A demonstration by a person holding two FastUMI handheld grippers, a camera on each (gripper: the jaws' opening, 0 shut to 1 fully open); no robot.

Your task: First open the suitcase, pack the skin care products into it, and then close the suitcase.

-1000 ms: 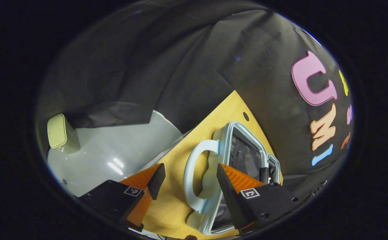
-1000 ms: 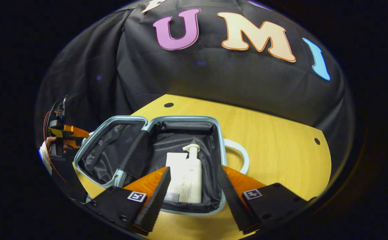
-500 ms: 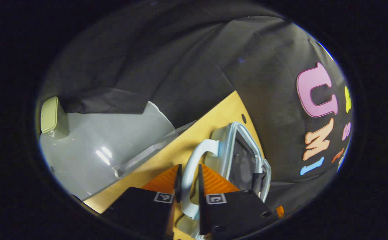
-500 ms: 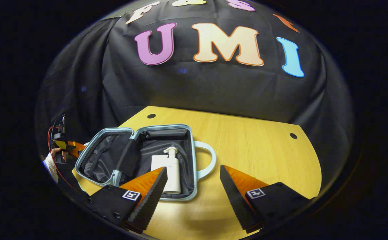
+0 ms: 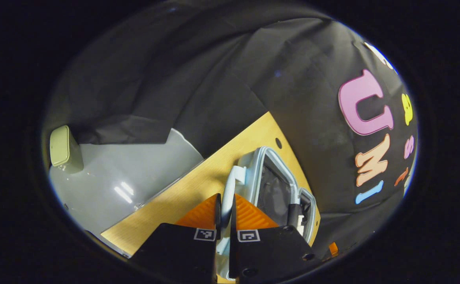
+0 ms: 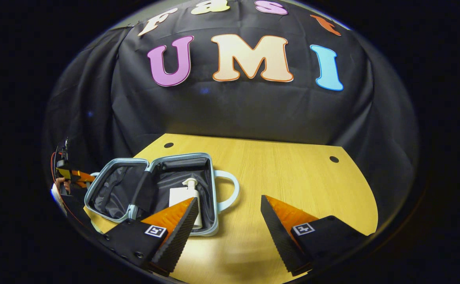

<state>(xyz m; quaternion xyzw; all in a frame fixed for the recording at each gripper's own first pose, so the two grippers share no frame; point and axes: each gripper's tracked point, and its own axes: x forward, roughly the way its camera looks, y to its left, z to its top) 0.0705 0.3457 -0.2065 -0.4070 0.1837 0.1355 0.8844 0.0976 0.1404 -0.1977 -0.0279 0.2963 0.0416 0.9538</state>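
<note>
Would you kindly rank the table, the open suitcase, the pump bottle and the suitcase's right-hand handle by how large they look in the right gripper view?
1. table
2. suitcase
3. Handle and pump bottle: these look about alike, and part of the bottle is hidden behind a finger of the right hand-held gripper, so I would not rank them.

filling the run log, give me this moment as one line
phase: closing | left gripper: shut on lid handle | right gripper: open, above table | suitcase: open | pump bottle: inside
</note>
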